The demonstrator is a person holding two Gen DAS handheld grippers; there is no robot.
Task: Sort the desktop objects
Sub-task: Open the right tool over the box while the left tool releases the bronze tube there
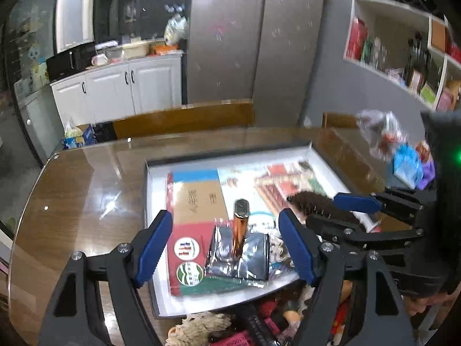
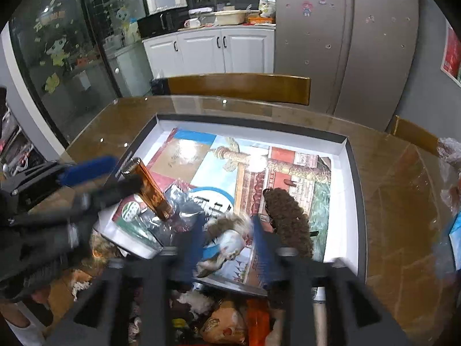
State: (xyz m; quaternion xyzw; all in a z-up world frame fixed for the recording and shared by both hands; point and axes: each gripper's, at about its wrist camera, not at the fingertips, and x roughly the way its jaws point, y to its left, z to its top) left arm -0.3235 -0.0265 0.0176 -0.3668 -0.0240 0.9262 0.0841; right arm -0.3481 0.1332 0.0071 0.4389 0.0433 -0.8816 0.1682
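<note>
- While its blue pads stand well apart, the left gripper (image 1: pixel 227 248) hangs over the near part of a shallow white-lined box (image 1: pixel 148 190), clamping nothing; an amber bottle (image 1: pixel 240 232) with a dark cap and a silvery foil pouch (image 1: pixel 239 262) lie between and beyond its fingers, clear of both pads.
- The bottle rests tilted on the pouch, its cap toward the far side of the box.
- Under both lie printed cards: a red and green one (image 1: pixel 187 248) with round emblems, and a picture sheet (image 2: pixel 291 167) of a red-walled building covering much of the box floor.
- Just to the right, the right gripper (image 2: pixel 227 245) has its jaws partly parted, with a pale fluffy thing (image 2: pixel 227 245) seen between the fingers; motion blur keeps me from telling whether the pads touch it.
- Beside its right finger lies a dark brown curly hairpiece (image 2: pixel 288 222), on the picture sheet.
- Nearer than the box sits a jumble of small things (image 2: pixel 224 320): orange packets, pale string, dark bits, too blurred to name.
- The box sits on a brown glass-topped table (image 1: pixel 80 190); a clear bag of coloured items (image 1: pixel 403 155) stands at its right edge.
- Beyond the table are wooden chair backs (image 2: pixel 239 86), white cabinets (image 2: pixel 210 49) and a grey refrigerator (image 1: pixel 256 43).
</note>
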